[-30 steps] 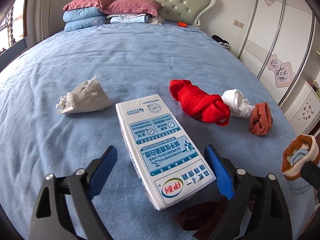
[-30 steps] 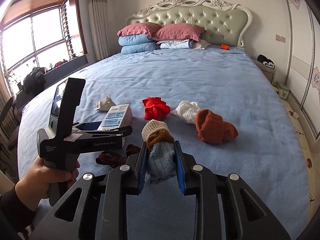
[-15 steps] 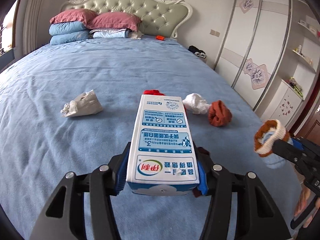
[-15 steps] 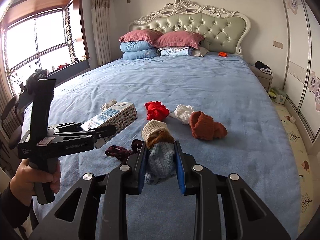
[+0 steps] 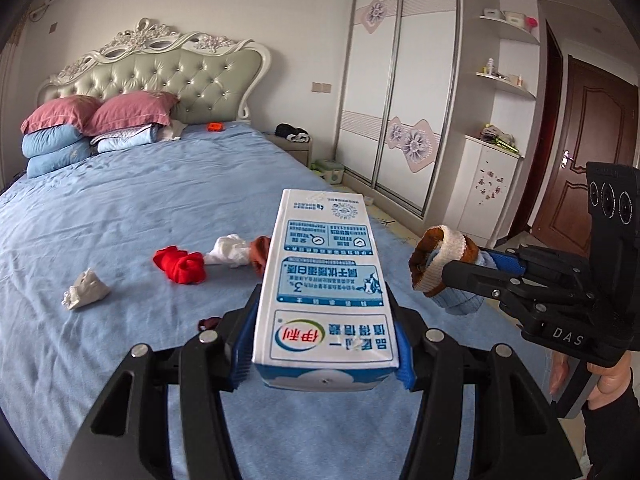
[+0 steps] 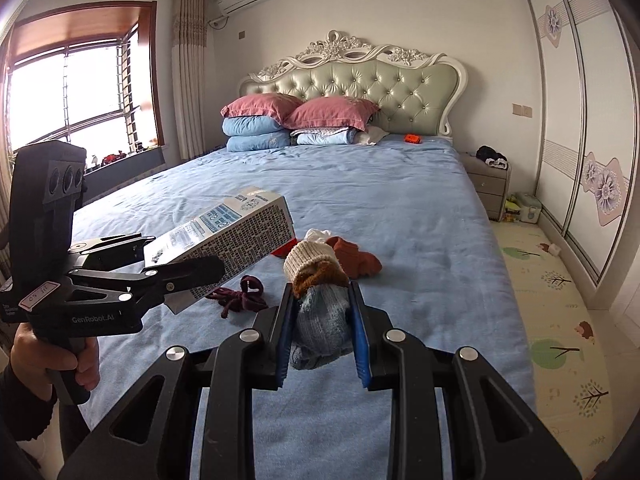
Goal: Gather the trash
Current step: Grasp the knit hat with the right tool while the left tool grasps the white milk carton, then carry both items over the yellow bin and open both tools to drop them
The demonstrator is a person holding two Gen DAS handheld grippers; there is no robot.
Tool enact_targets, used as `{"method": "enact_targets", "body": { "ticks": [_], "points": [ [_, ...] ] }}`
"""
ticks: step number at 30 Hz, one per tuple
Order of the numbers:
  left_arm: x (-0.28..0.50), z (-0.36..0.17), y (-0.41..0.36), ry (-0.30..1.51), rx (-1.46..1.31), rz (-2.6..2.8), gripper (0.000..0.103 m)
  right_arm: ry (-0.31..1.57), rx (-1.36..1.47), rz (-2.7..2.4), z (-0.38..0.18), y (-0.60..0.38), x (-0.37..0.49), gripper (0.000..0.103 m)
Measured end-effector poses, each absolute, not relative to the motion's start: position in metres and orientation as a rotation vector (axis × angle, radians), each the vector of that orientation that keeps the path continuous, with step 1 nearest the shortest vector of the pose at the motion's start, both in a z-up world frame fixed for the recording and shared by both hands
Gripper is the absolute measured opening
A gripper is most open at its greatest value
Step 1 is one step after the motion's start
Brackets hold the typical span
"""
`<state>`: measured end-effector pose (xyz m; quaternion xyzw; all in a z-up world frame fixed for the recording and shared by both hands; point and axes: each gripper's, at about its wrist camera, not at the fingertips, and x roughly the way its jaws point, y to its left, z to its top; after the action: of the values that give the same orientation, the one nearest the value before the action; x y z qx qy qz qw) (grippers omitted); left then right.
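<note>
Above the blue bed (image 5: 132, 208), clear of the cover: milk carton (image 5: 328, 288) clamped between the blue pads of the left gripper (image 5: 320, 354), gripped near its base only, long body sticking out forward and tilted up. Left jaws just drawn in onto it, now snug against both sides. Off to the side, right gripper (image 6: 320, 336) pinched tight on a rolled sock bundle (image 6: 320, 300), cream cuff poking out past the tips.

Left lying on the cover: crumpled white wad (image 5: 85, 290), red cloth (image 5: 182, 266), white cloth (image 5: 230, 251), rust sock (image 6: 354, 258), dark maroon scrap (image 6: 242, 294).

Risks, as a judgement: smooth carton walls and a hold so far back, so likely to pivot or slide out on a fast swing; too hard a squeeze, likely to buckle and drip if not empty. No bin in either view, so drop-off spot cannot be told. Both grippers close together, so a possible knock between them.
</note>
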<state>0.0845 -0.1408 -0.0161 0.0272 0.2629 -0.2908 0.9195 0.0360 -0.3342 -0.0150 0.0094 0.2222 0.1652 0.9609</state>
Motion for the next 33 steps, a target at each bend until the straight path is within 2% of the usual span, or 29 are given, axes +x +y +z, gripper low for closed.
{"method": "enact_targets", "body": {
  "ticks": [14,33],
  "points": [
    [0.052,-0.042,-0.297,0.602,0.166,-0.912,0.055,0.465,0.066,0.078,-0.037,-0.457,-0.035,0.025],
    [0.013,-0.118,-0.488,0.853,0.282,-1.19,0.055,0.614,0.137,-0.254,-0.104,-0.604,-0.127,0.026]
  ]
}}
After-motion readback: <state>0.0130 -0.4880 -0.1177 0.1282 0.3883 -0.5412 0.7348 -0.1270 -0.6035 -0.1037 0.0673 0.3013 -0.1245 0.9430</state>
